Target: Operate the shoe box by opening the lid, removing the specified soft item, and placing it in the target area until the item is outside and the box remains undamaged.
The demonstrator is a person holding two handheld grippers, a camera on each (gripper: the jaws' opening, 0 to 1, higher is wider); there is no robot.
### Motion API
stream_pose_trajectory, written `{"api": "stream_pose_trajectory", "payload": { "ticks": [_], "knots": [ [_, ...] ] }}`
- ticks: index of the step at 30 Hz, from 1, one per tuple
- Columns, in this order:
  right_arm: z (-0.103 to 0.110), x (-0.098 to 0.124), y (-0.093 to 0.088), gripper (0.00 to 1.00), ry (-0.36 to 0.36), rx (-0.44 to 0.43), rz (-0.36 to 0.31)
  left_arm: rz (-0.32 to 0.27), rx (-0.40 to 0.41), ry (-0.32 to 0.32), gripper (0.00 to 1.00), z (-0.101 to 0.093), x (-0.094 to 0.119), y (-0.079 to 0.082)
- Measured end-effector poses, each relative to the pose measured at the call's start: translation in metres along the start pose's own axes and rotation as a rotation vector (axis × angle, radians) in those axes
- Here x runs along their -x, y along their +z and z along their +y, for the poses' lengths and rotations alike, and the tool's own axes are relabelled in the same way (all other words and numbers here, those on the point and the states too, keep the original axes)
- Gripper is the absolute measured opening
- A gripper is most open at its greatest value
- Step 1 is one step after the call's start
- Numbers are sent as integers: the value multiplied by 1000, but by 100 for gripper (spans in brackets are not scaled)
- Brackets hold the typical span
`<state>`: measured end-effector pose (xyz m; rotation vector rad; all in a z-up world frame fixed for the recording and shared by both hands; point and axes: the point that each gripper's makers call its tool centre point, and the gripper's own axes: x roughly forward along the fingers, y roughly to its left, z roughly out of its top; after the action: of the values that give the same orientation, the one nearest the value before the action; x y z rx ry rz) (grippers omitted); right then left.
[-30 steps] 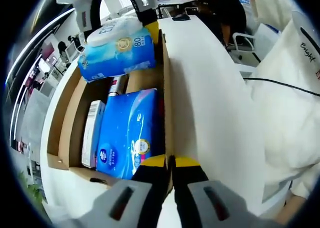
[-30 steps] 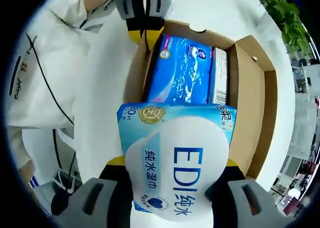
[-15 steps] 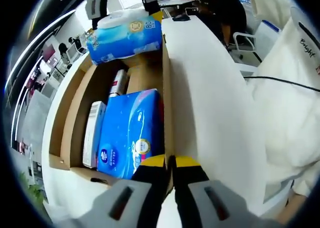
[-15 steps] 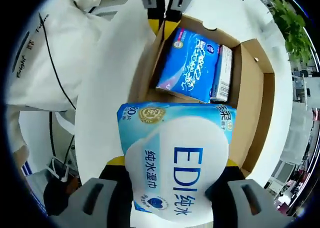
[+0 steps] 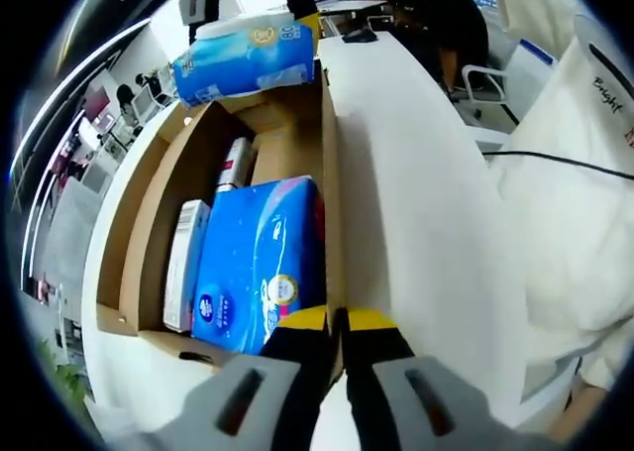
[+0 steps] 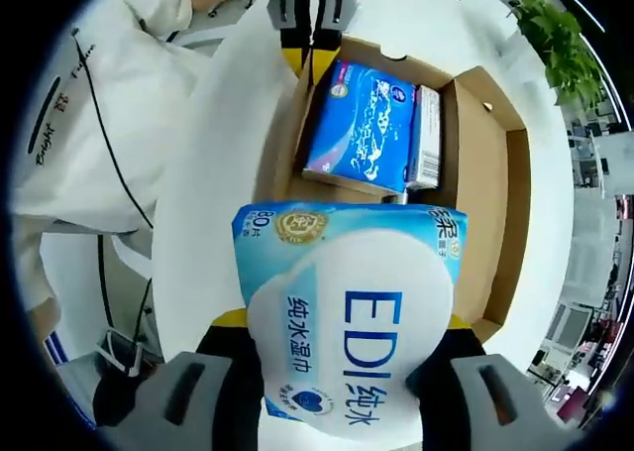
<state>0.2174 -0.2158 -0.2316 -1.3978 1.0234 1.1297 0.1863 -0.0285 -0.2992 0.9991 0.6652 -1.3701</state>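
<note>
1. The white tabletop [image 5: 416, 203] carries the open cardboard shoe box [image 5: 139, 223].
2. In the box lie a blue wipes pack [image 5: 258, 258], a slim white carton [image 5: 185, 263] beside it, and what may be a tube [image 5: 234, 164].
3. The right tool [image 6: 332, 357] clamps the EDI wet-wipes pack [image 6: 347, 312] above the box.
4. The left tool [image 5: 337, 322] pinches the box's side wall, jaws nearly closed.

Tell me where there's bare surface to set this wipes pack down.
The white lid panel between the box wall and the person's white coat is bare. Inside the box it is crowded: blue pack, a white carton beside it.
</note>
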Motion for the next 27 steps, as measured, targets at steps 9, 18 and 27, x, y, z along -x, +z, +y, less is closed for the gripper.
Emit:
{"api": "stream_pose_trajectory", "payload": {
  "ticks": [9, 18, 27],
  "knots": [
    [0, 1, -14, 61, 1, -22, 7, -5, -4, -1, 3, 0, 0, 0],
    [3, 3, -22, 61, 10, -73, 0, -4, -11, 5, 4, 1, 1, 0],
    [0, 4, -43, 61, 5, -104, 16, -3, -14, 5, 4, 1, 1, -1]
  ]
}}
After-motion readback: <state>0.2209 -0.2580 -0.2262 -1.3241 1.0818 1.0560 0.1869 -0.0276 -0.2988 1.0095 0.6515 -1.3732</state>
